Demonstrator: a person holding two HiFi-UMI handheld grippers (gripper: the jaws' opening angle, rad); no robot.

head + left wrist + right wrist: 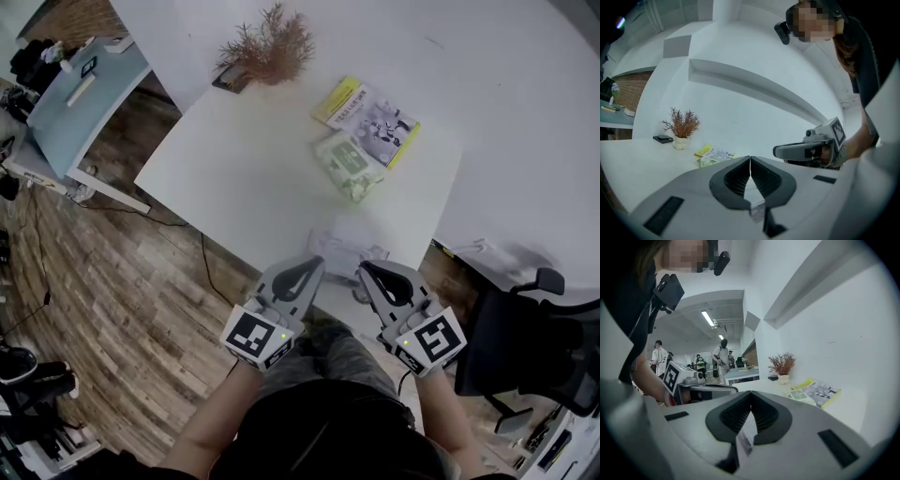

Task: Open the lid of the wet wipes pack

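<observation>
Jaws shut pad against pad on the left gripper and on the right gripper, no gap at the tips in either gripper view. Below each join, a thin pale slip; impossible to say whether pinched there or part of the tool, so best read as no grip on anything of the task. Held side by side at the near edge of the white table, close to the body, noses angled slightly toward one another. Just beyond the tips, a blurred pale crumpled thing on the tabletop, not identifiable. Farther out, well apart from both tips, the wet wipes pack: green and white, flat on the table, touching or overlapping the near-left side of a yellow-edged booklet. Long axis of the pack on a diagonal, far-left end to near-right end, so slanted across the line of reach rather than square to it. Seen left of centre from the left gripper, right of centre from the right one, hence roughly on the midline between them; neither hand clearly nearer. Probably a forward reach next, with jaws opened on the way. Paler patch on the top face possibly the lid; hinge side not readable. Far left, a dried plant, out of the way.
</observation>
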